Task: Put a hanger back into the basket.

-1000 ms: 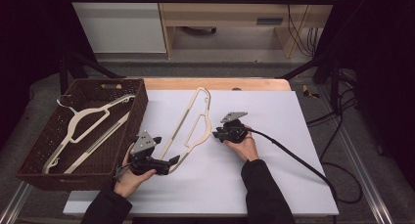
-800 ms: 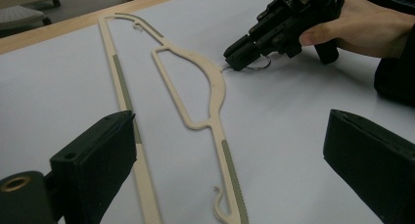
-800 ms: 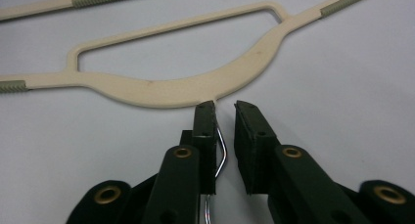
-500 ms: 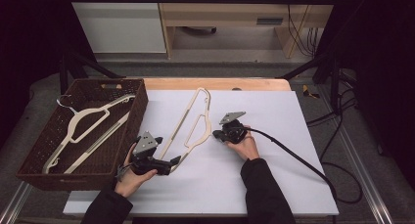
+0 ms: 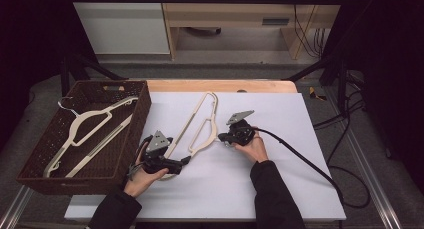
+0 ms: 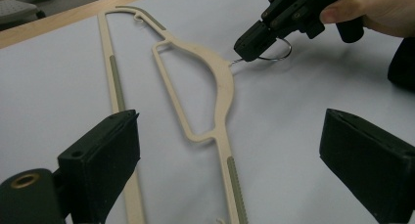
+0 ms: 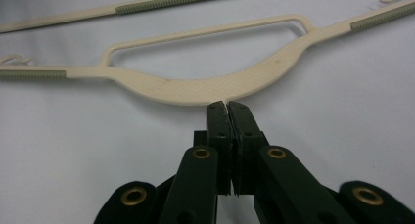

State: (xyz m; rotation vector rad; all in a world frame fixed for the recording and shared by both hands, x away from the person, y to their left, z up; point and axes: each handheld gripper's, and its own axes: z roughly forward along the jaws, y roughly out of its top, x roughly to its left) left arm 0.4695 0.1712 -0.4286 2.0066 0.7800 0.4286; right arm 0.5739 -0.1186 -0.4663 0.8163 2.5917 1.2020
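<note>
A cream plastic hanger [image 5: 215,120] lies flat on the white table [image 5: 280,184]. My right gripper [image 5: 222,138] is at its neck and shut on the hanger's wire hook [image 6: 280,54]. In the right gripper view, the closed jaws [image 7: 226,106] touch the hanger's curved middle [image 7: 195,89]. My left gripper [image 5: 184,161] is open near the hanger's lower end. In the left gripper view [image 6: 230,133], its wide jaws straddle one arm of the hanger [image 6: 222,77] without touching it.
A dark woven basket [image 5: 134,134] stands at the table's left edge with a second cream hanger [image 5: 92,121] lying in it. A black cable [image 5: 305,161] trails from the right gripper toward the table's right side. A wooden strip [image 5: 225,85] runs along the far edge.
</note>
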